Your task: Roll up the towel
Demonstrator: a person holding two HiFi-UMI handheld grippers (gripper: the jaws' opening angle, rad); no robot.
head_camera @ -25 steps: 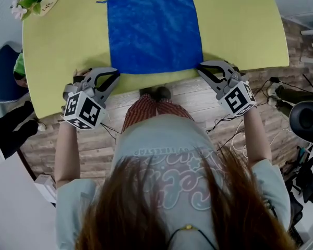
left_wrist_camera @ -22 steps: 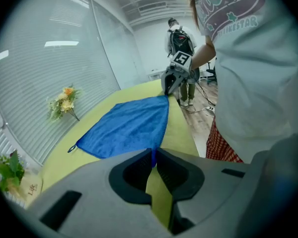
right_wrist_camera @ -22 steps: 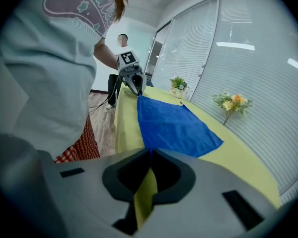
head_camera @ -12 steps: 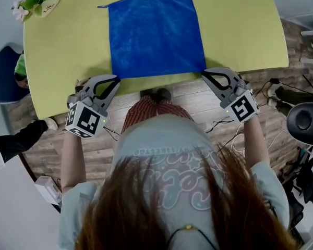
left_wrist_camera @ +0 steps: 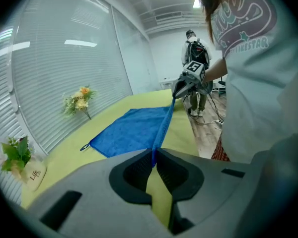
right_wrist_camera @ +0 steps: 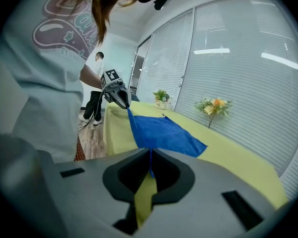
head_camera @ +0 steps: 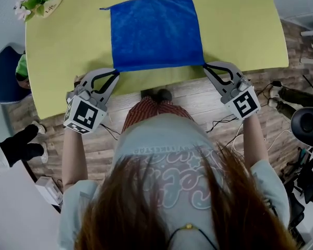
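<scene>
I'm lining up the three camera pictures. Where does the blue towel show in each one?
Head view: the towel lies flat at top centre, its near corners pinched by the left gripper and the right gripper.
Left gripper view: centre, its near edge running up from the shut jaws.
Right gripper view: centre, just above the shut jaws.
Shared landmark: the yellow table under it.

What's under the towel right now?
The towel lies on the yellow table, near corners held by the left gripper and right gripper. Anything beneath it is covered.
</scene>
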